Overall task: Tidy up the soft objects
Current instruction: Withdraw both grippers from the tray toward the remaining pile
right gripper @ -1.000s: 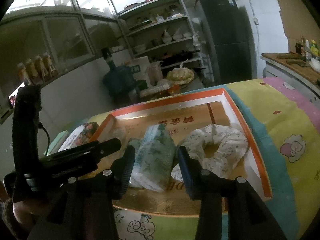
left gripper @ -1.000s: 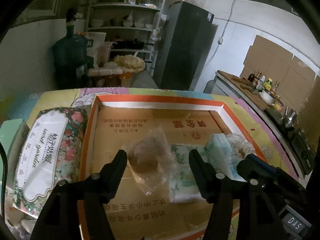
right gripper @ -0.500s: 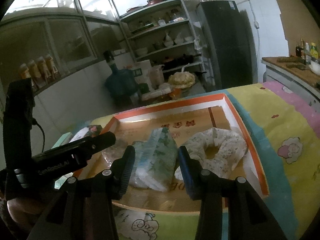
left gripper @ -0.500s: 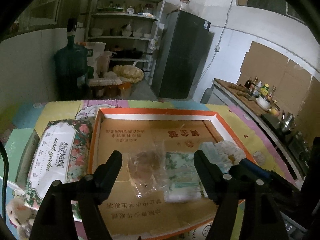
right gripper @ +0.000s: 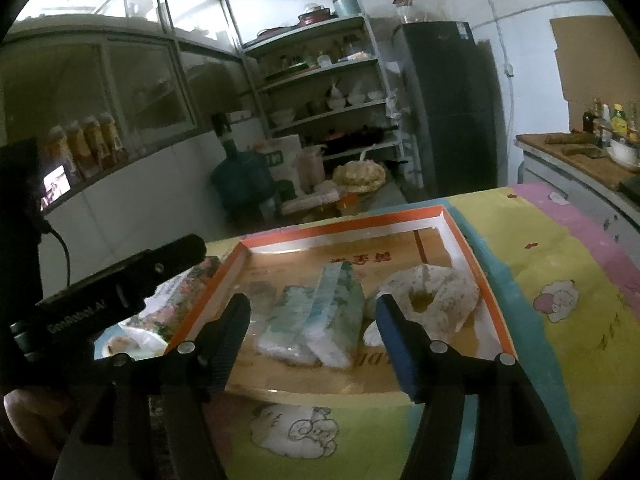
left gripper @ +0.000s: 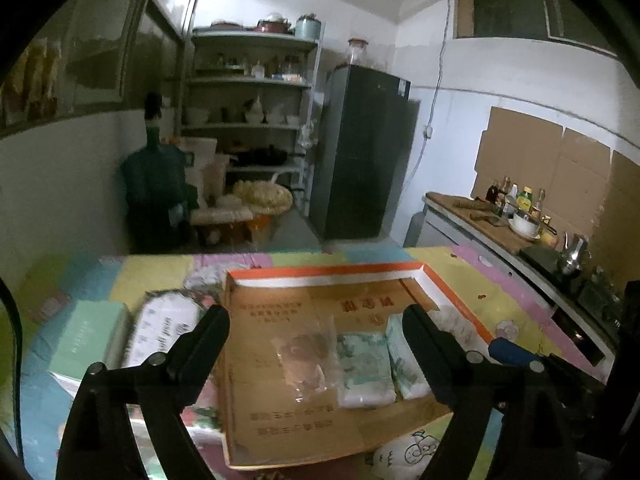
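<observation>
1. Left wrist view: left gripper [left gripper: 316, 330] spread wide and opening further, nothing pinched between the fingers [left gripper: 200, 340], pads clear of every item
2. Below and beyond the fingers, an orange-rimmed cardboard tray [left gripper: 328, 272] on a cartoon-printed tablecloth [left gripper: 516, 312]
3. Inside the tray, a clear plastic bag [left gripper: 306, 354] with brownish contents lying flat on the cardboard floor, just left of centre
4. Touching its right edge, a green-patterned tissue pack [left gripper: 364, 364] lying flat; just right of that, a second tissue pack [left gripper: 404, 364] set on edge, partly behind the right finger
5. Outside the tray on the left, a floral tissue package [left gripper: 164, 328] against the tray wall, and a pale green box [left gripper: 88, 336] further left
6. Right gripper's blue-tipped finger visible at the right edge, near the tray's corner
7. Right wrist view: right gripper [right gripper: 312, 320] released, jaws opening, the two tissue packs [right gripper: 316, 316] seen between the fingers but beyond them, untouched by the pads
8. Packs leaning against each other in the tray's middle; a white floral fabric ring [right gripper: 432, 296] resting in the right part of the tray, close to the packs
9. Left gripper's black body at the left, above the floral package outside the tray
10. Shelves [right gripper: 328, 80] and a dark fridge [right gripper: 452, 104] in the background
</observation>
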The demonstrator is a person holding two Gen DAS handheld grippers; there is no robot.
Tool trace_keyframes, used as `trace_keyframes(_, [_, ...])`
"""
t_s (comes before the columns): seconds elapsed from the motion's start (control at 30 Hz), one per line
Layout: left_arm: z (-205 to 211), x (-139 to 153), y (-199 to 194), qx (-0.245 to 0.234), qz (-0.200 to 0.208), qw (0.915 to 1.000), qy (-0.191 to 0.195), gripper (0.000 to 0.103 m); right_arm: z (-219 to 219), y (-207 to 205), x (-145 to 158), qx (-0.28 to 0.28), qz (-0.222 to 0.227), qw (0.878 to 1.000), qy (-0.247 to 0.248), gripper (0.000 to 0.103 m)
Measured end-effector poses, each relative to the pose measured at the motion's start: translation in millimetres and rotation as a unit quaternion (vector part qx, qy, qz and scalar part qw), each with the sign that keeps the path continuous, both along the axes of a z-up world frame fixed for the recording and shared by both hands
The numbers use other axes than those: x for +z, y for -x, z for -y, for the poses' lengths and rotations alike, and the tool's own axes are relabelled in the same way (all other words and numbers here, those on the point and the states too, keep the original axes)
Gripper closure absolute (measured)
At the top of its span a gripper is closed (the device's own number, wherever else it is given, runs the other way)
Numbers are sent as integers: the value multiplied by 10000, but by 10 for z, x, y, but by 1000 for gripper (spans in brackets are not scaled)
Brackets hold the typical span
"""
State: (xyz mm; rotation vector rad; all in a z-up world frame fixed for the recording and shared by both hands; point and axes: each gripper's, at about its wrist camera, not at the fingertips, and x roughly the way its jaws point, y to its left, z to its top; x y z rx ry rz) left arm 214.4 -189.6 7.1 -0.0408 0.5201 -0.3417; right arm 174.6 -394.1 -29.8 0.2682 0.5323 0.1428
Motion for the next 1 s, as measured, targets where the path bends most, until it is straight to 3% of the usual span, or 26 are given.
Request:
trace_keyframes(0.3, [-200,213,284,209,420,9987,-190,15,-122,217,142,-17,124,9999,-44,35])
trace_keyframes(1.0, [-966,431,840,547,742,9957,38,14,-637,678,458,208,417,9988,175,28])
